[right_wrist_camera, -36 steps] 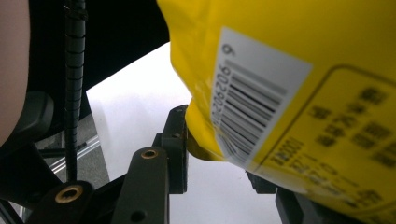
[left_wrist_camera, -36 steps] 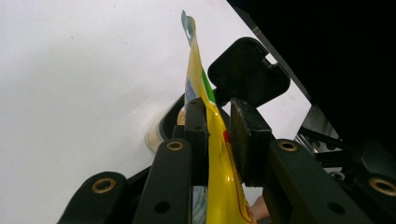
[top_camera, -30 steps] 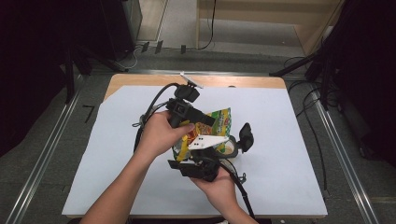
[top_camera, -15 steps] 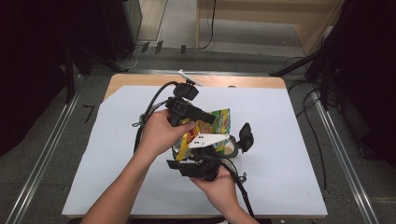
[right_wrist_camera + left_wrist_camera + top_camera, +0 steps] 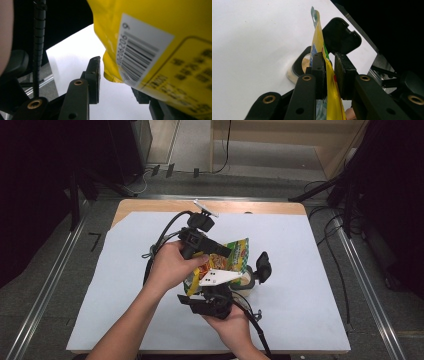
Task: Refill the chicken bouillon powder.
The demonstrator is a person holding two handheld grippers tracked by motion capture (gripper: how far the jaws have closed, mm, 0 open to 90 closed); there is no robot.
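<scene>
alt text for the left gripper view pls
The left gripper looks along its two black jaws, which pinch the thin edge of a yellow snack bag standing upright between them. Behind it, on the white table, sits an open round container with a black flip lid raised.

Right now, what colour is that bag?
The bag is mainly yellow, with some green and red; the right gripper view shows it best.
</scene>
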